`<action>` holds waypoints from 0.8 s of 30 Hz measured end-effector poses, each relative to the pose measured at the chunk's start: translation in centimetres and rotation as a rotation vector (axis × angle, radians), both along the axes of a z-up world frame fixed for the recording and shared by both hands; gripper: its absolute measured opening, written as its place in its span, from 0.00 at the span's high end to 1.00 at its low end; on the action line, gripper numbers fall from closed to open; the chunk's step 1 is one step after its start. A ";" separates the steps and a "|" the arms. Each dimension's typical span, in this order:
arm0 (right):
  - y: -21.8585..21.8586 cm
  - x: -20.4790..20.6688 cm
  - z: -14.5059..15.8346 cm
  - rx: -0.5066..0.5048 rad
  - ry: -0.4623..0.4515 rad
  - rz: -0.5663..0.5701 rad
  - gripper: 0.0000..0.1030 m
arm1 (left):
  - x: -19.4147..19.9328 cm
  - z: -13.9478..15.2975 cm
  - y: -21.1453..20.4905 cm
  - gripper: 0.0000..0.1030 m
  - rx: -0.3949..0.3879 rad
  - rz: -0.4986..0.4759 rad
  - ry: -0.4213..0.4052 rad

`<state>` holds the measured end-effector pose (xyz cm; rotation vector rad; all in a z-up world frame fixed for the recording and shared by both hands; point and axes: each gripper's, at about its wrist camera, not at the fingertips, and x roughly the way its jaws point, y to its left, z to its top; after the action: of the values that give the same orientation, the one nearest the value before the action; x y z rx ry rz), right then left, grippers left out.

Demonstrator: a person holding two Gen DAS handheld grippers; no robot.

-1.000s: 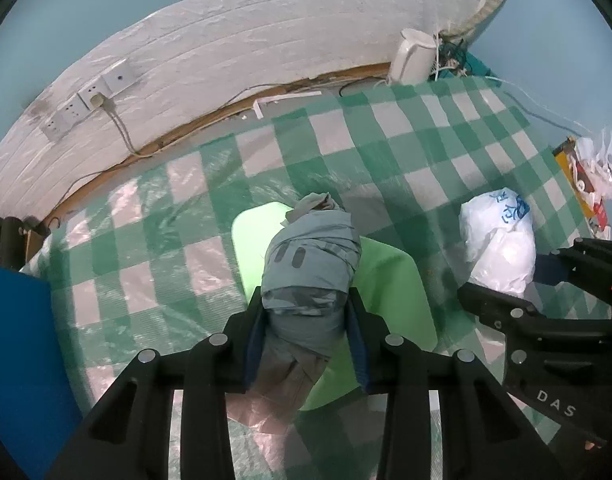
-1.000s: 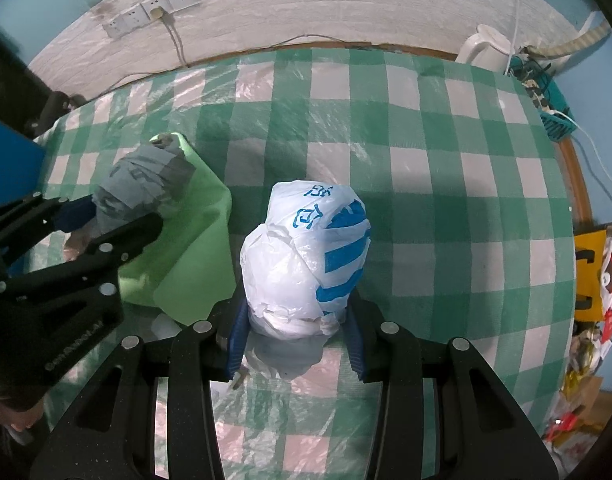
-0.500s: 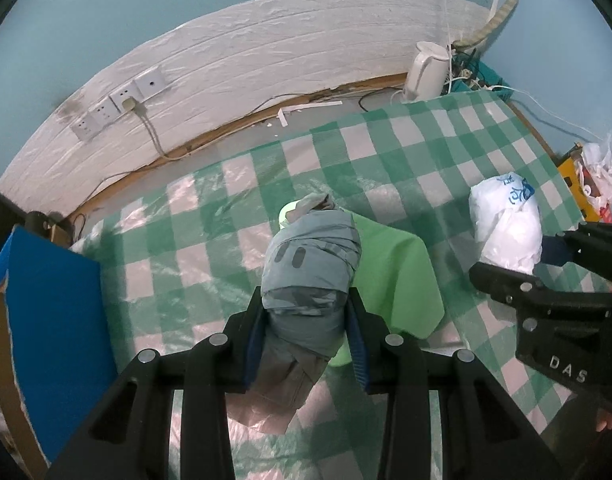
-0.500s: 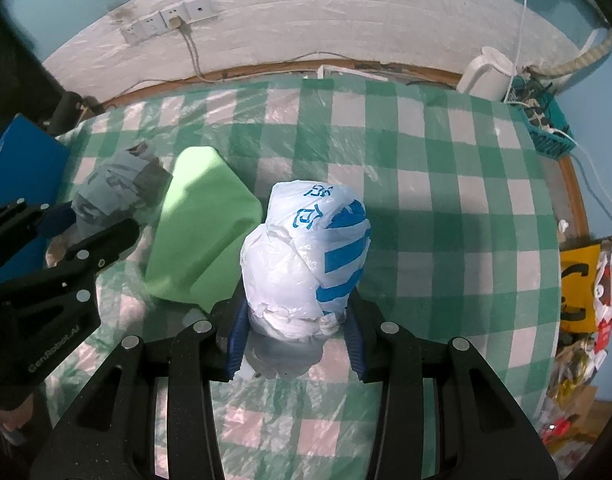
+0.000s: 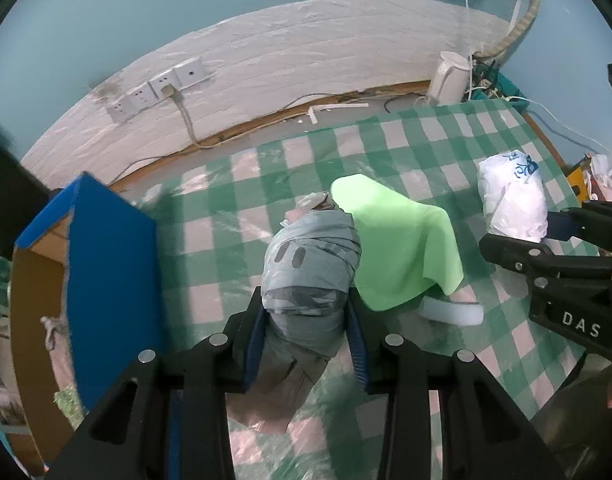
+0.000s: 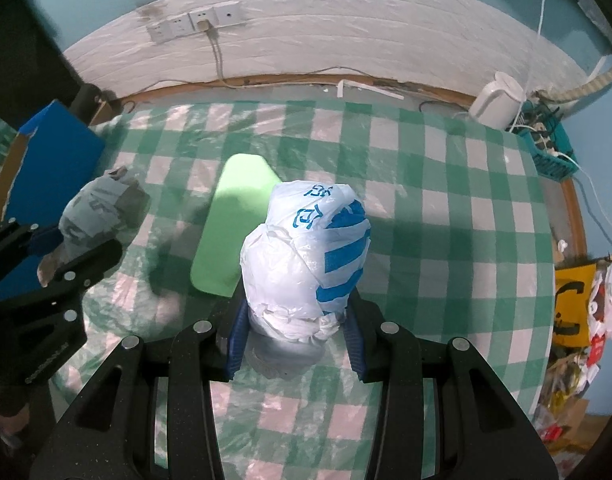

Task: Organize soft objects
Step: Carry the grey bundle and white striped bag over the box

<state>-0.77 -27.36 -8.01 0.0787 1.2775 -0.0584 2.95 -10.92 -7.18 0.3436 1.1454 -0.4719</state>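
Observation:
My left gripper (image 5: 306,320) is shut on a grey wrapped bundle (image 5: 311,264) and holds it above the green checked table (image 5: 234,200). The bundle also shows at the left of the right wrist view (image 6: 100,212). My right gripper (image 6: 294,332) is shut on a white plastic bag bundle with blue print (image 6: 306,248), held above the table; it shows at the right of the left wrist view (image 5: 511,200). A light green cloth (image 5: 397,248) lies on the table between the two bundles (image 6: 234,228).
A cardboard box with blue flaps (image 5: 106,264) stands open at the table's left edge. A white kettle (image 6: 497,100) and a teal basket of cables (image 6: 545,148) sit at the far right corner. A white flat piece (image 5: 451,312) pokes out under the green cloth.
Both grippers have lifted and pulled back with their bundles. The left one has swung left, so the blue box has come into view and the green cloth lies to its right.

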 end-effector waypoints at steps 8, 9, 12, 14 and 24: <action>2.4 -0.2 1.0 -0.003 -0.014 0.058 0.61 | -1.3 2.4 2.1 0.64 0.015 0.023 -0.051; 2.7 -0.2 1.2 -0.003 -0.017 0.065 0.61 | -1.4 2.6 2.3 0.64 0.015 0.024 -0.055; 3.5 -0.2 1.8 -0.001 -0.031 0.083 0.61 | -1.8 3.5 2.9 0.64 0.012 0.027 -0.076; 3.9 -0.1 2.2 0.000 -0.039 0.095 0.61 | -2.1 4.1 3.4 0.64 0.014 0.030 -0.091; 6.1 0.0 3.8 0.002 -0.066 0.136 0.61 | -2.2 5.5 6.2 0.64 0.010 0.074 -0.111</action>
<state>-0.73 -21.25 -4.18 -0.0042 1.2143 0.0619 0.72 -4.74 -1.69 0.3310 1.0490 -0.3783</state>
